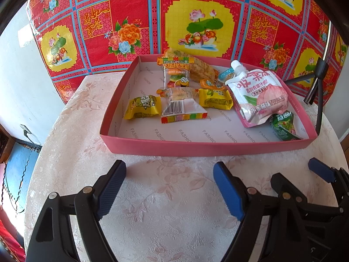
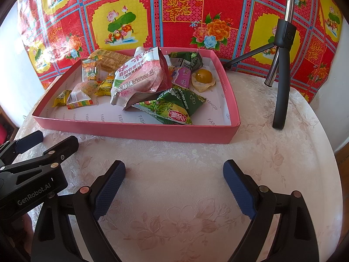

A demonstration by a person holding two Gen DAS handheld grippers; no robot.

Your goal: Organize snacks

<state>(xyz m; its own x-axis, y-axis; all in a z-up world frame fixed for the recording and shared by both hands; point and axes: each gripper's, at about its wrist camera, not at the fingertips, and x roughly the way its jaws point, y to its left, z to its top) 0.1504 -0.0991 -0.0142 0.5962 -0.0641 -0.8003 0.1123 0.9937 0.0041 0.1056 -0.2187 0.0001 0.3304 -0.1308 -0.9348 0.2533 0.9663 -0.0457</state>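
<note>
A shallow pink box [image 1: 196, 147] [image 2: 135, 131] stands on the table and holds several snacks. A white and pink peach jelly pouch [image 1: 259, 96] [image 2: 139, 78] leans over green packets [image 1: 283, 127] [image 2: 174, 107]. Yellow candy packs [image 1: 142, 107], a gummy bag [image 1: 176, 74] and a clear wrapped sweet [image 1: 182, 107] lie to its left. An orange jelly cup [image 2: 204, 76] sits near the box's far right. My left gripper [image 1: 170, 187] and my right gripper [image 2: 174, 187] both hover open over the tablecloth in front of the box, with nothing between their fingers.
A black tripod [image 2: 281, 69] [image 1: 318, 91] stands on the table right of the box. A red and yellow patterned sheet [image 1: 196, 21] backs the table. The round table's edge [image 2: 336, 152] curves close on the right. The left gripper's body [image 2: 28, 174] shows at the right wrist view's left.
</note>
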